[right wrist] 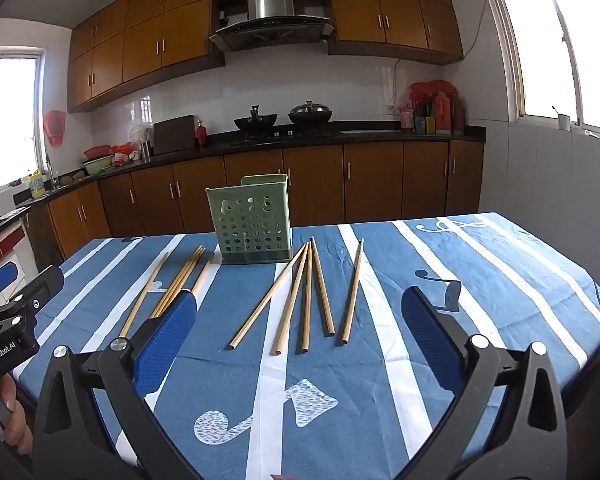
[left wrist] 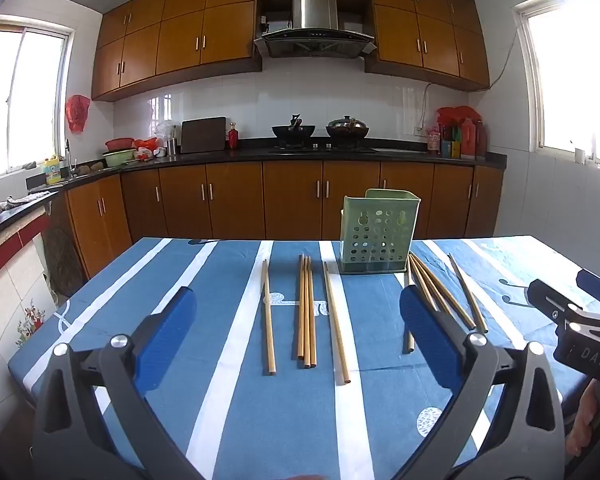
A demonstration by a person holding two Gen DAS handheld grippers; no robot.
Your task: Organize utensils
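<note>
Seemingly before the first pick, two handheld grippers hover over a kitchen table where wooden chopsticks lie loose around a green perforated holder. From the left wrist camera, the left gripper (left wrist: pixel 298 326) hangs low over the blue striped tablecloth (left wrist: pixel 228 412) with its jaws spread wide and nothing between them; a single chopstick (left wrist: pixel 268 318), a tight bundle of three (left wrist: pixel 307 312) and another single stick (left wrist: pixel 336 322) lie side by side in the gap, pointing toward 12 o'clock, while the holder (left wrist: pixel 376 236) stands upright at about 1 o'clock and a fanned group of chopsticks (left wrist: pixel 440 292) spreads at 2 o'clock, partly behind the right-hand pad. The right gripper (left wrist: pixel 572 312) shows at 3 o'clock, its jaw state not readable from here. From the right wrist camera, the right gripper (right wrist: pixel 298 326) is likewise wide open and empty above five splayed chopsticks (right wrist: pixel 306 300), with the holder (right wrist: pixel 250 224) at 11 o'clock and the left-hand sticks (right wrist: pixel 172 284) at 10 o'clock. The likely trouble: round sticks lying flat on soft cloth may roll or slip from the pads, touching neighbours may come up together, and a long stick lowered off-line could tip the light holder.
</note>
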